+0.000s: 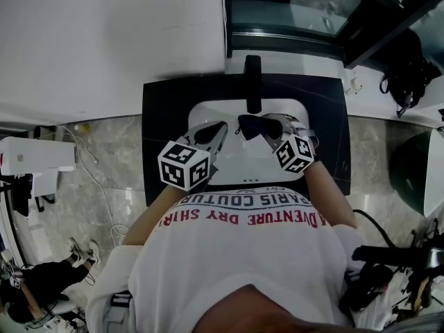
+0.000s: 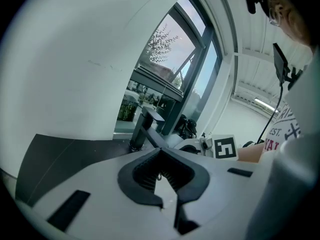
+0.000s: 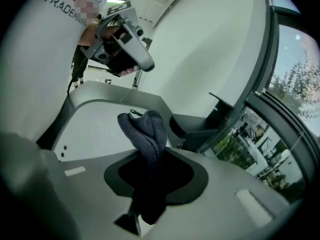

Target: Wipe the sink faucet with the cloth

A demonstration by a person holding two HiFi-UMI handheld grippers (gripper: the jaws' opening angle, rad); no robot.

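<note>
Here, a person in a white printed shirt (image 1: 243, 255) stands over a white basin (image 1: 229, 166) set in a black bench (image 1: 163, 116), with a tool in each hand. The black faucet (image 1: 253, 82) rises upright at the back rim of the basin, against a white wall (image 1: 104, 40) and beside a window (image 1: 298, 5).

The right tool (image 1: 269, 127) is clamped on a dark blue-grey cloth (image 1: 255, 125). In the right gripper view the cloth (image 3: 145, 134) stands up in a bunched fold from between the jaws, with its lower end hanging out below them. It sits over the basin, just in front of the faucet's spout (image 3: 200, 126). Whether it touches the spout cannot be told. In the head view the cloth lies just below the spout's end.

The left tool (image 1: 220, 127) hovers over the basin's left half, near the cloth and level with the right tool. In the left gripper view its jaws are drawn together, with only a thin slit between the ribbed pads (image 2: 145, 171) and nothing gripped. Beyond its tips the faucet (image 2: 145, 129) stands on the dark bench, and the right tool's marker cube (image 2: 225, 147) shows just beside it. From above, the two marker cubes (image 1: 184, 165) face the person at the basin's near edge.
</note>
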